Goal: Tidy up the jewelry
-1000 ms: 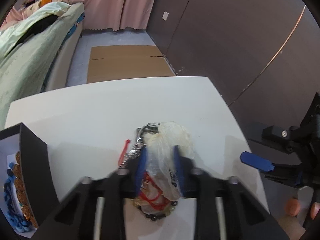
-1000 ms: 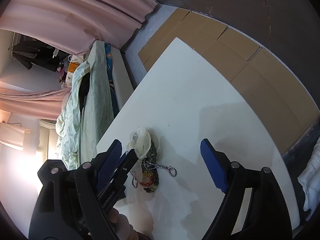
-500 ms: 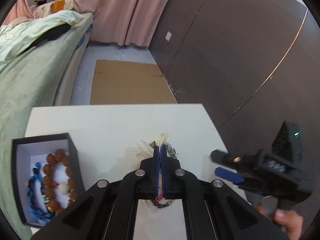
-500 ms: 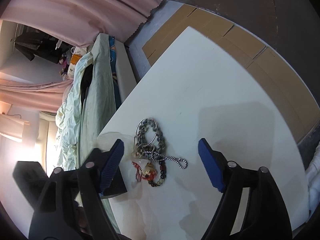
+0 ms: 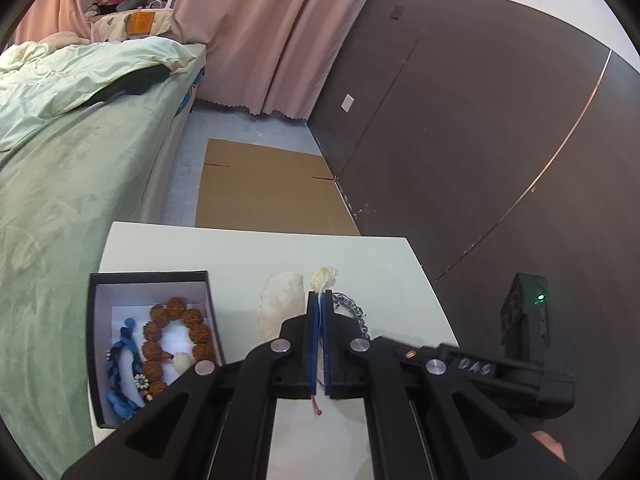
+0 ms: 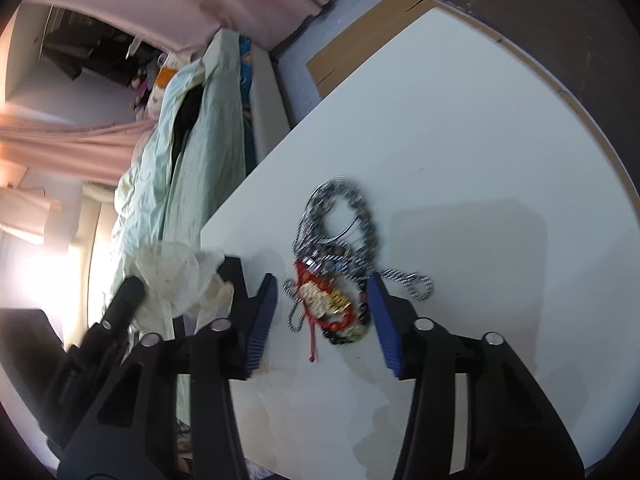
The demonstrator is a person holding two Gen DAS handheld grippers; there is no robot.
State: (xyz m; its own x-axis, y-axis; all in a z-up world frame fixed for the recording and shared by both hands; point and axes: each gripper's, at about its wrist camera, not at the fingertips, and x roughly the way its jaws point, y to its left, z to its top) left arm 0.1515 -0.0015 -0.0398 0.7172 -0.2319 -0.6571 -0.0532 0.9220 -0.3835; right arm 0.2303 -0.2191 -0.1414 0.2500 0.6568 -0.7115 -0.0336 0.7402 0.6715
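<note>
Jewelry [image 6: 336,272] is lying in one tangled heap on the white table [image 6: 480,140]: silver chains, a dark bead strand, a red cord with a gold charm. The right gripper [image 6: 322,316] is poised over the near end of the heap with its jaws standing wide, one blue pad on each side of the red-and-gold piece, not yet closing. The left gripper [image 5: 319,320] is pinching the neck of a thin plastic bag [image 5: 324,278], jaws pressed nearly together, with the bag's knot poking out at the far tip; the bag seems to be hanging empty to the left of the heap.

A black box [image 5: 152,280] is sitting at the left of the table, already holding a brown bead bracelet [image 5: 176,340] and a blue braided one [image 5: 120,376], so sorting looks partly done.

Risks, as I judge them: the strands are crossing each other, so a grab on the red piece is likely to be dragging chain along and spilling it short of the box. The ball chain is trailing toward the right edge and could be slipping off. The slack bag could be drifting into the right gripper's path.

The left wrist view is showing the box and its contents, which the right wrist view is missing entirely; it is hiding most of the heap behind its own fingers. The right wrist view is laying the heap out plainly, though blurred.
</note>
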